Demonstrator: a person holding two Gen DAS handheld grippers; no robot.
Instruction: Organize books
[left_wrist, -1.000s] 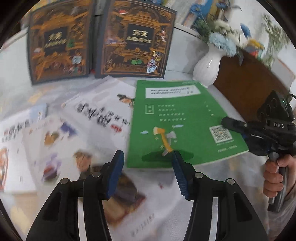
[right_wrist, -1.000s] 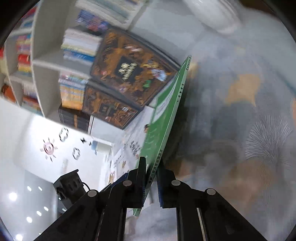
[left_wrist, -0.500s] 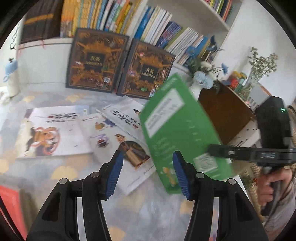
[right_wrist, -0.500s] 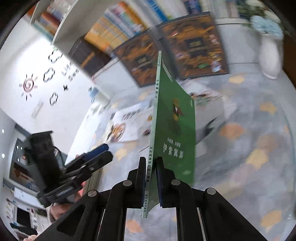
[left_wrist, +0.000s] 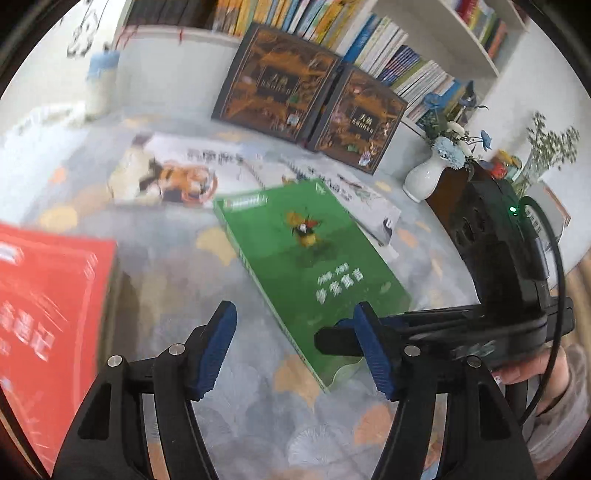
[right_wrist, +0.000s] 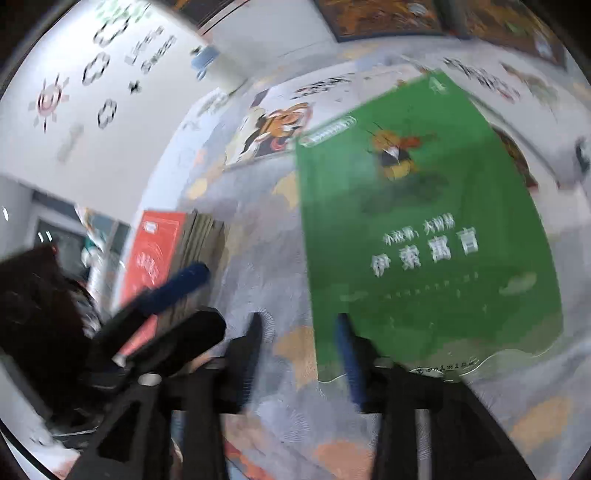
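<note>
A green book (left_wrist: 310, 258) lies flat, cover up, on the patterned table; it also shows in the right wrist view (right_wrist: 417, 229). My right gripper (right_wrist: 301, 354) is open just off the book's near corner and holds nothing; in the left wrist view it (left_wrist: 332, 338) reaches in from the right. My left gripper (left_wrist: 295, 349) is open and empty above the table, just in front of the green book. A stack topped by a red book (left_wrist: 40, 295) lies at the left. Several white picture books (left_wrist: 177, 177) lie spread behind the green one.
Two dark ornate books (left_wrist: 273, 85) lean against a white bookshelf (left_wrist: 424, 33) full of books at the back. A white vase with blue flowers (left_wrist: 428, 177) stands at the right beside a dark wooden box (left_wrist: 447, 192). A white bottle (left_wrist: 98, 88) stands far left.
My right gripper carried the green book upright, laid it flat on the table with the cover up, and opened off it. My left gripper pulled back and stayed open.
</note>
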